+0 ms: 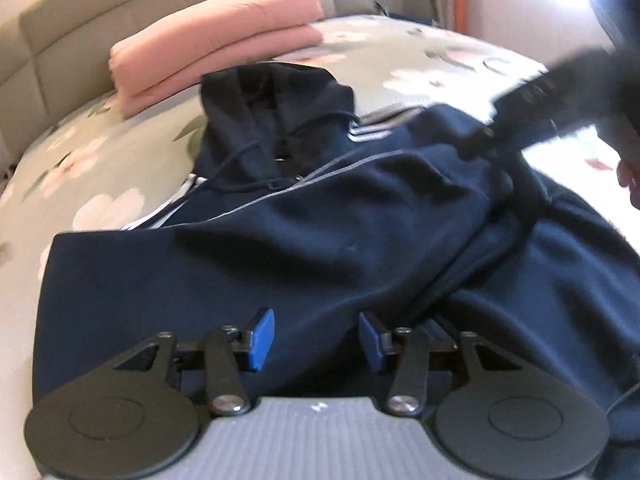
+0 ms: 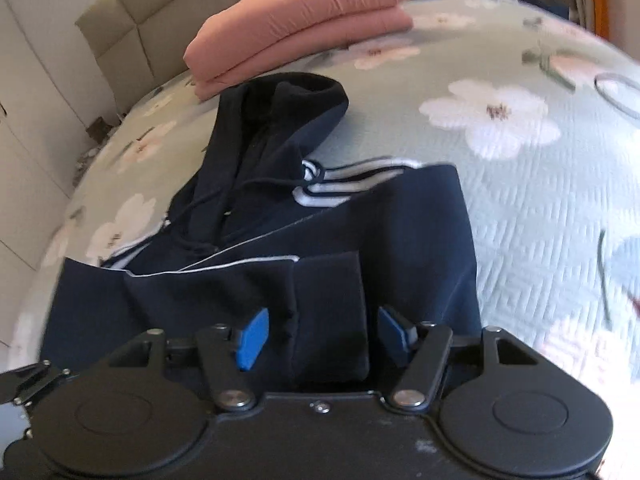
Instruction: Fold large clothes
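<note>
The left gripper (image 1: 316, 338) has its two blue pads (image 1: 262, 338) wide apart, with nothing between them. The right gripper (image 2: 320, 336) is spread wide too, its blue pads (image 2: 252, 338) apart. In the left view, the right gripper shows as a dark blur at 2 o'clock.

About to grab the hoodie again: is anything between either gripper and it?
Nothing visible. The left gripper and right gripper are both open right over the navy hoodie, with only its own fabric between the fingers. The folded pink garment lies beyond the hood, clear of both.
</note>
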The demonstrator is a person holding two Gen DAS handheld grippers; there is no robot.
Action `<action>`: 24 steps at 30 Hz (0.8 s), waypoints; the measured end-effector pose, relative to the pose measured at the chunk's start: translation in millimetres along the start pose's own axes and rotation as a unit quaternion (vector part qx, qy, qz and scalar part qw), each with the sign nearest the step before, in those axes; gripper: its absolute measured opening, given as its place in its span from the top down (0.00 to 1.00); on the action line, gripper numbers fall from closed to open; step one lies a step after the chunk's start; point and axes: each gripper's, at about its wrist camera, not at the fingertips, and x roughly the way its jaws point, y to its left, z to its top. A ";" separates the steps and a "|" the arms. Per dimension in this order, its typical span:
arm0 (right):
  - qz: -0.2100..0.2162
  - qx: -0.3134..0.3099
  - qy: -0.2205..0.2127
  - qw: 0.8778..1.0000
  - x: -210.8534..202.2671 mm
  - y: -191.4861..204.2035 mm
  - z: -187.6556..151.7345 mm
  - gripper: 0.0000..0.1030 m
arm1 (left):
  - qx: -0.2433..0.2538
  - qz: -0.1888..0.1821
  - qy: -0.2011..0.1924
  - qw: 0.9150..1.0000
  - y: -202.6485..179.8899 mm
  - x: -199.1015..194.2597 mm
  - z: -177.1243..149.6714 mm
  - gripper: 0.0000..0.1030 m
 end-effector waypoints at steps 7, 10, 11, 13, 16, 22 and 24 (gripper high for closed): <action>-0.006 -0.032 0.056 0.998 39.2 13.2 -8.2 0.75 | -0.026 -0.014 0.019 0.999 6.2 12.7 2.0 0.56; 0.005 -0.060 0.027 0.998 20.6 27.9 -10.3 0.86 | -0.030 -0.022 0.020 0.999 8.3 8.7 1.1 0.56; 0.002 -0.076 0.011 0.997 12.5 34.0 -10.0 0.86 | -0.025 -0.025 0.017 0.999 7.7 6.9 0.0 0.56; 0.000 -0.097 -0.012 0.995 0.1 42.8 -7.7 0.87 | -0.012 -0.025 0.017 0.999 3.7 6.0 -0.5 0.55; -0.007 -0.118 -0.023 0.993 -6.8 49.8 -3.2 0.87 | 0.005 -0.013 0.020 1.000 -3.7 9.3 1.8 0.55; -0.007 -0.120 -0.058 0.991 -22.9 56.3 9.4 0.87 | -0.001 -0.016 0.018 1.000 -4.3 -0.4 12.6 0.45; -0.012 -0.120 -0.079 0.990 -33.9 57.3 16.4 0.87 | 0.008 -0.027 0.015 0.999 -7.9 -5.4 14.6 0.35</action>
